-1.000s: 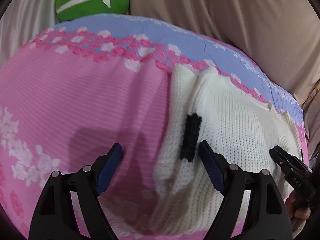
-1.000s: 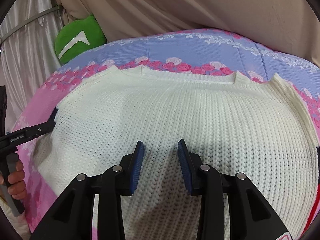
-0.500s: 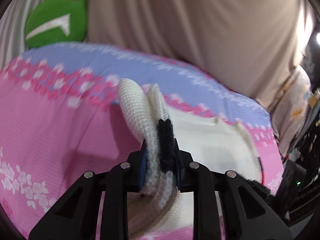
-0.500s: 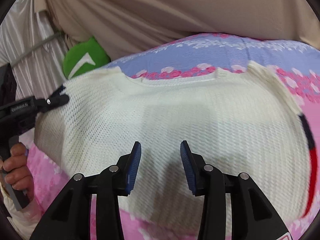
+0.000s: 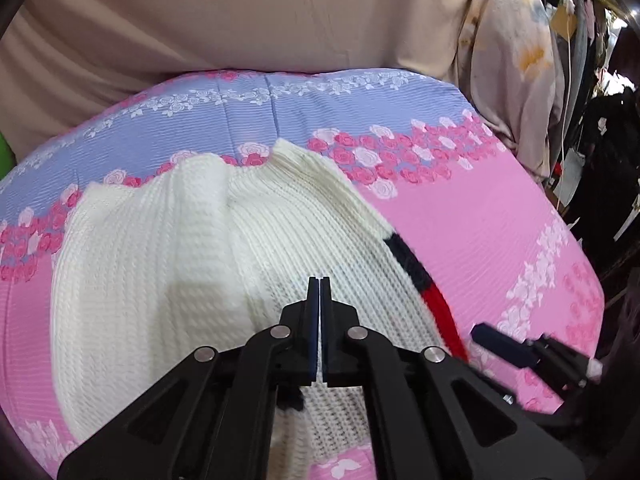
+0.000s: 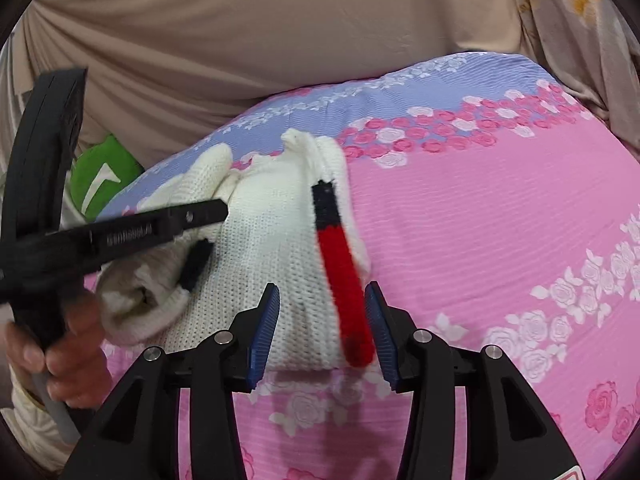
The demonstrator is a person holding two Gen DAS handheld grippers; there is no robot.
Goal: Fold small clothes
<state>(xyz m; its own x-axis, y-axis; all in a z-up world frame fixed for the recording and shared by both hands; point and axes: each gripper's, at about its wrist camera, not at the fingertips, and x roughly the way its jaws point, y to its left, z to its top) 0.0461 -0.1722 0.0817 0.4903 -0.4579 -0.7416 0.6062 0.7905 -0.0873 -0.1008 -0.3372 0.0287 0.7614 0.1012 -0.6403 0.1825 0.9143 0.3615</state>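
The white knitted sweater (image 6: 276, 236) lies on the pink and purple flowery bedspread (image 6: 500, 240), in front of the tan curtain (image 6: 280, 32). One side of the sweater looks lifted and carried over its middle, so the first fold seems about half done. That side must be laid down flat, and I think the side with the red and dark stripe (image 6: 340, 264) needs folding in too. The left gripper (image 5: 319, 320) sits above the near part of the sweater with its two blue pads pressed together. The other camera shows bunched sweater hanging under it, so it seems to be pinching a bit of the knit, though the pinched spot is hard to see. A hand (image 6: 68, 356) holds its handle, just left of the sweater. The right gripper (image 6: 320, 320) is wide open and holds nothing. It hovers low at the sweater's near edge, with the striped end between its fingers, not touching that I can see.
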